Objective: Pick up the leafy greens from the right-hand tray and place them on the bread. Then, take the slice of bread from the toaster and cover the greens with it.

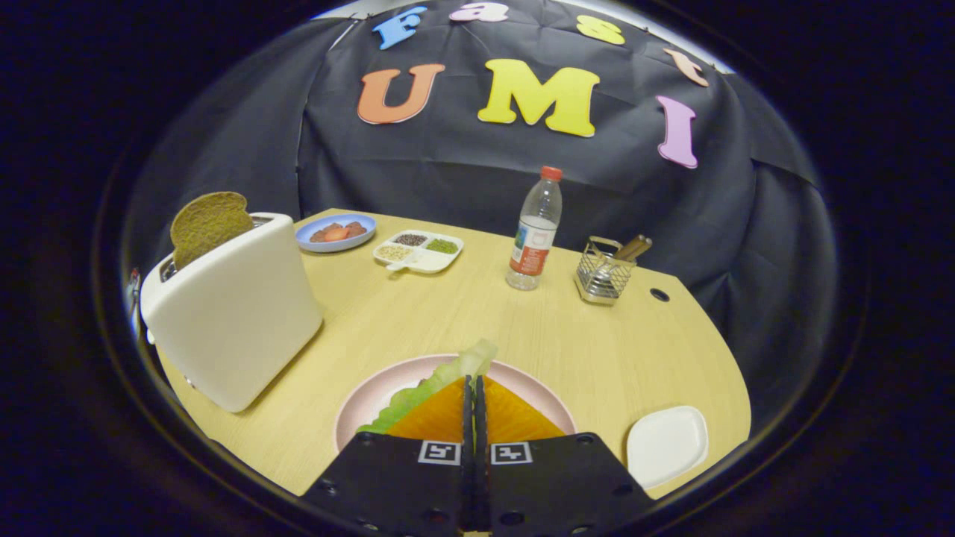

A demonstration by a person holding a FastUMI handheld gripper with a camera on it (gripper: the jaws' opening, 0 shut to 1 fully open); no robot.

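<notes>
The gripper (474,388) is positioned over the round pink plate (358,418), with its two fingers pressed together and no visible gap between them. Whether a thin piece of leaf is pinched between them cannot be determined from this angle.

On the plate lies an orange triangular slice of bread (440,418). The pale green leafy greens (436,384) lie along the left edge of this slice and extend just beyond the fingertips.

A white plastic toaster (239,313) stands to the left of the plate, with a brown round slice of bread (209,224) protruding from its slot.

A small white square tray (666,445) rests to the right of the plate on the light wooden table (462,313).

Beyond the plate stand a clear plastic bottle with a red cap (534,231) and a wire utensil basket (600,272).
</notes>
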